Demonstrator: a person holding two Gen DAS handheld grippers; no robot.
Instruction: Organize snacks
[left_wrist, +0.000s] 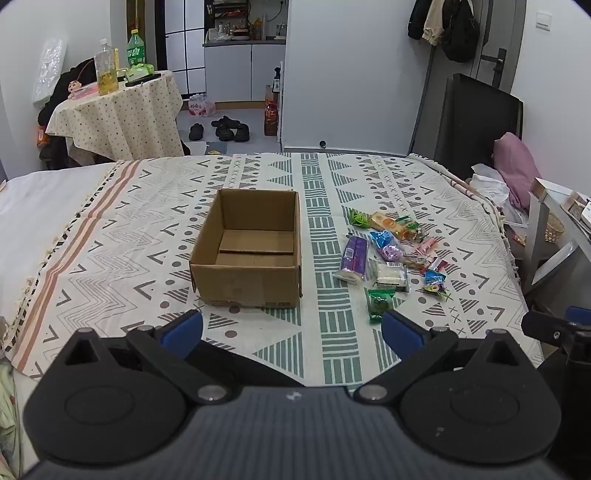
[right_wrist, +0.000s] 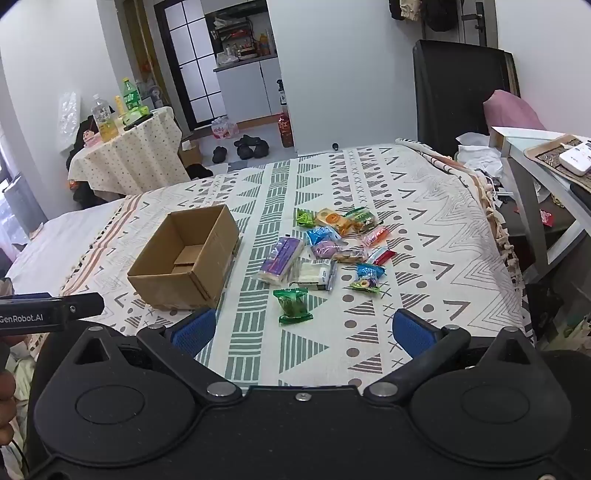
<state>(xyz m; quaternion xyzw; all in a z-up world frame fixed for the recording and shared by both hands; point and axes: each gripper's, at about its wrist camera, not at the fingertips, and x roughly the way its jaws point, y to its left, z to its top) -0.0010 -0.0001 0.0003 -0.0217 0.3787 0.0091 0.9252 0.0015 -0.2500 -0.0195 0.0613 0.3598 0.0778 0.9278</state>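
An open brown cardboard box (left_wrist: 247, 254) (right_wrist: 186, 260) stands empty on the patterned cloth. To its right lies a loose pile of several wrapped snacks (left_wrist: 391, 254) (right_wrist: 328, 251), among them a purple pack (left_wrist: 354, 258) (right_wrist: 281, 260) and a green pack (left_wrist: 380, 304) (right_wrist: 293, 305) nearest me. My left gripper (left_wrist: 291, 332) hangs open in front of the box, well short of it. My right gripper (right_wrist: 303, 332) is open too, just short of the green pack. Nothing sits between either pair of blue pads.
The patterned cloth (left_wrist: 147, 229) covers a bed with white sheet at the left. Beyond it stand a small draped table with bottles (left_wrist: 114, 107), shoes on the floor (left_wrist: 221, 129) and a black panel (left_wrist: 476, 122). A white side table (right_wrist: 546, 162) is at the right.
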